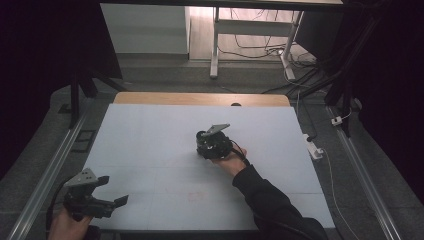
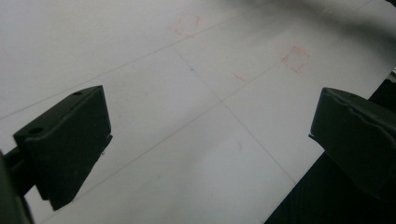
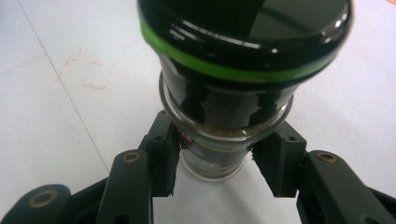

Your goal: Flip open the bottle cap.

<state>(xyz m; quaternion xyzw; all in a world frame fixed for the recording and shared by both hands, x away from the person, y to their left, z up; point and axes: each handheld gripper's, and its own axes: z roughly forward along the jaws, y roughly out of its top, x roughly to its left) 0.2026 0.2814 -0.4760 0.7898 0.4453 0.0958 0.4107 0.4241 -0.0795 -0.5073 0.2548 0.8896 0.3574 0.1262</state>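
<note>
White sheeting covers the surface (image 1: 150, 150), crossed by faint pencil lines and a few red marks (image 2: 295, 58), and a strip of bare wood shows along its far edge near the top centre of the high view.

From where I sit, my right gripper (image 1: 214, 145) is at the centre of the high view, held out over the middle of the surface by a hand in a dark sleeve (image 1: 270, 200). In the right gripper view (image 3: 215, 163) its two black jaws are pressed against either side of a glass jar (image 3: 219, 140), low on its body. The jar has a glossy black lid (image 3: 247, 32) with a bright green ring round its rim, and a line of something pale and grainy shows inside the glass. The jar looms large in the upper half of that frame, lid tilted toward the camera. I cannot tell whether its base touches the surface.

My left gripper (image 1: 111, 192) sits at the lower left of the high view, near the front edge of the surface, with the grey plate on top. Its jaws stand wide apart with nothing between them; in the left gripper view (image 2: 210, 140) they frame bare white sheet and the dark edge at lower right.

Beyond the surface, a white desk frame (image 1: 215, 45) and loose cables (image 1: 260, 47) lie on the floor at the top of the high view.
</note>
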